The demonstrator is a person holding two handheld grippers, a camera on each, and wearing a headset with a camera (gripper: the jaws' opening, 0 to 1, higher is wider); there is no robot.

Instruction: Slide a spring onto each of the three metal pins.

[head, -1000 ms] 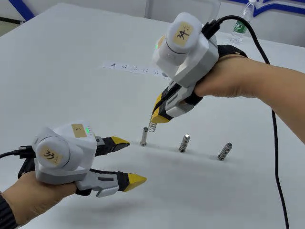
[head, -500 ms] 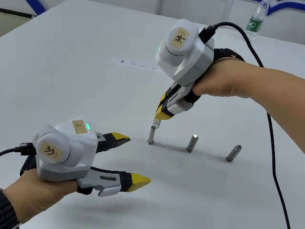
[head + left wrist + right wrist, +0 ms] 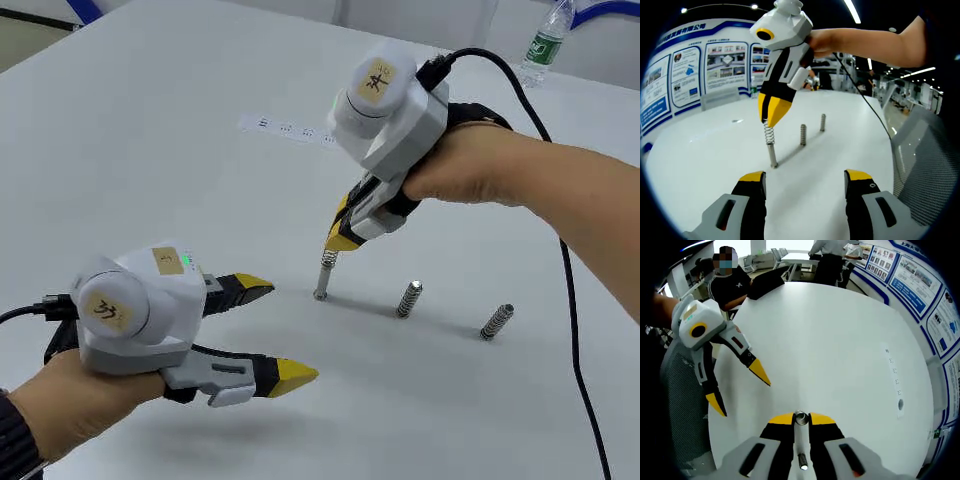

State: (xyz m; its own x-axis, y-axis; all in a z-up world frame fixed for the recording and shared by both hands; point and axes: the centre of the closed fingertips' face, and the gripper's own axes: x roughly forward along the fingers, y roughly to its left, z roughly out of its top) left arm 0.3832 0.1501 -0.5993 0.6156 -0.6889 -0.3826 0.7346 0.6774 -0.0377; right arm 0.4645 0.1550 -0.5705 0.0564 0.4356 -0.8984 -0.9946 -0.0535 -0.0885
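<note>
Down comes the spring [image 3: 327, 259] onto the last pin [image 3: 321, 288], right hand-held gripper [image 3: 338, 240] clamped on it. Other two pins [image 3: 408, 298] already sprung, left hand-held gripper [image 3: 283, 330] apart, idle.

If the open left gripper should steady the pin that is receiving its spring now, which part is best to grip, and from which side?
Probably the bare lower shaft of the pin, below the spring, approached level from the left gripper's side. The pin stands upright and the right gripper covers its top from above.
</note>
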